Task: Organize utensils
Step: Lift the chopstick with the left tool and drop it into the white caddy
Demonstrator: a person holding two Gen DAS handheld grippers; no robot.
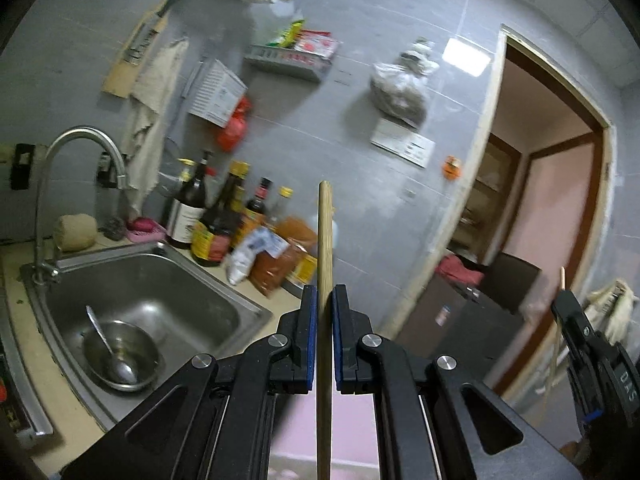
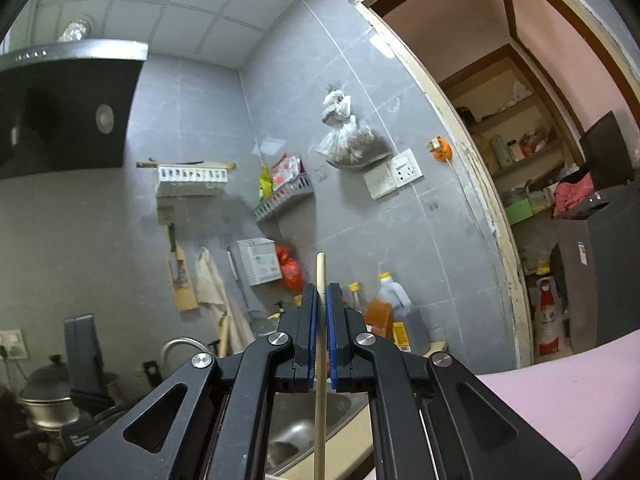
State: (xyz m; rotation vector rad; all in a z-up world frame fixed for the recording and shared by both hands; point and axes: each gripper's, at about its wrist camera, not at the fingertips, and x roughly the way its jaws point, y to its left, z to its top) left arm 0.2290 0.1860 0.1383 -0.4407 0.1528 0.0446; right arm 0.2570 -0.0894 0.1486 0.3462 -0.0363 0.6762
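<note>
Left wrist view: the left tool (image 1: 325,300) clamps a wooden chopstick (image 1: 325,248) pointing straight ahead above the bench (image 1: 52,392) and steel sink (image 1: 168,304).

Right wrist view: the right tool (image 2: 322,300) pinches a paler chopstick (image 2: 320,360), likewise lengthwise, facing grey tiled wall (image 2: 400,260).

A small home kitchen with grey tiled walls. A steel sink (image 1: 152,280) with a curved tap (image 1: 80,160) holds a metal bowl and spoon (image 1: 120,356). Sauce bottles (image 1: 216,216) and spice packets crowd the counter beside it. A black range hood (image 2: 68,108) hangs over a lidded pot (image 2: 50,392). Wall racks (image 2: 280,200), a hanging cloth (image 1: 152,120) and what may be a cutting board (image 1: 136,52), blurred, line the wall. An open doorway (image 2: 520,120) shows pantry shelves.
</note>
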